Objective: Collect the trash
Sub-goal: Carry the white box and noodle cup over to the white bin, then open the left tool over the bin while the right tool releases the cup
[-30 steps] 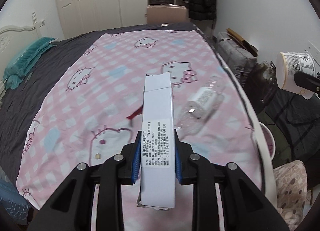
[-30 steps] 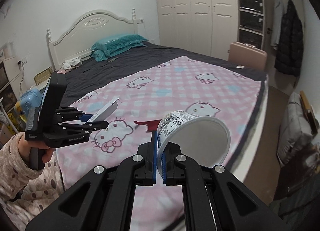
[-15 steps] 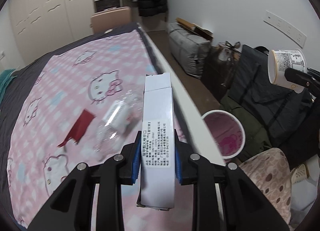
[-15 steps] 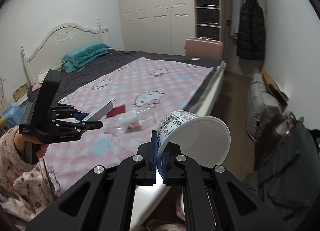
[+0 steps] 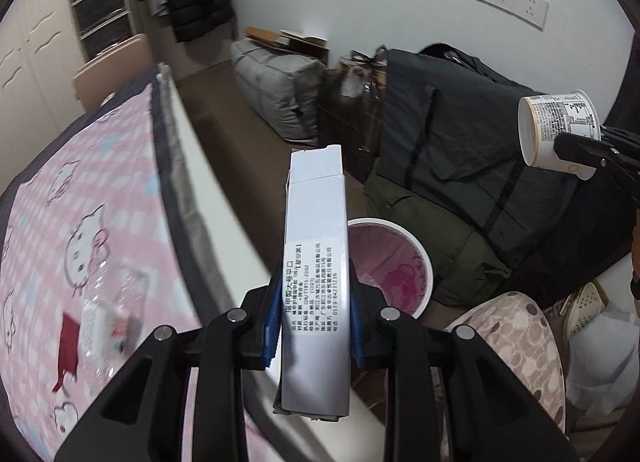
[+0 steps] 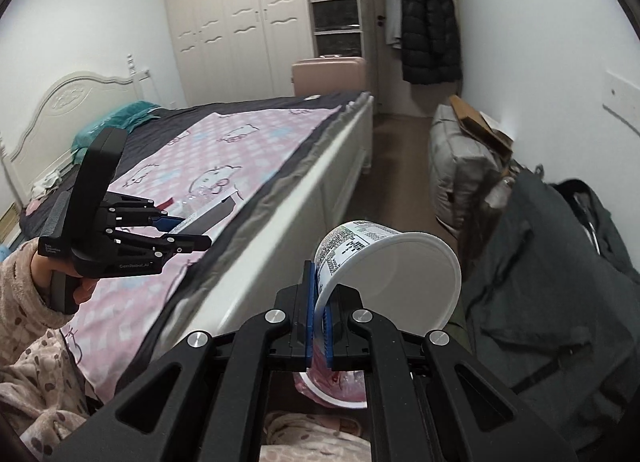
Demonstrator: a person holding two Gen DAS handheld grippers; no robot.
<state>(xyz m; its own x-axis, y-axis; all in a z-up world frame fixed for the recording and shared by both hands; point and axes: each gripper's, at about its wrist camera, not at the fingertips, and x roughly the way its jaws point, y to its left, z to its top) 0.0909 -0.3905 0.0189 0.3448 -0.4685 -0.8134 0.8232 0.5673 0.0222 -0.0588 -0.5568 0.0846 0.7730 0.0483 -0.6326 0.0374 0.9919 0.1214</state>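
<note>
My left gripper (image 5: 314,310) is shut on a long white carton (image 5: 316,262) with a printed label, held over the bed's edge; it also shows from the side as the left gripper (image 6: 188,232). My right gripper (image 6: 318,302) is shut on the rim of a white paper cup (image 6: 392,270), which lies sideways with its mouth facing right; that cup (image 5: 560,129) appears at the far right in the left wrist view. A white trash bin with a pink liner (image 5: 394,266) stands on the floor beside the bed, just past the carton. A clear plastic bottle (image 5: 108,302) and a red scrap (image 5: 68,346) lie on the pink blanket.
The bed (image 6: 288,197) with its white side rail fills the left. Dark bags (image 5: 460,149), a grey bag (image 5: 276,81) and cardboard line the right wall. A person's patterned knee (image 5: 516,342) is beside the bin. A narrow floor strip runs between bed and bags.
Both grippers have swung right, from over the blanket to the bed's edge. The bin and bags have come into view; the bottle and red scrap have slid to the left.
</note>
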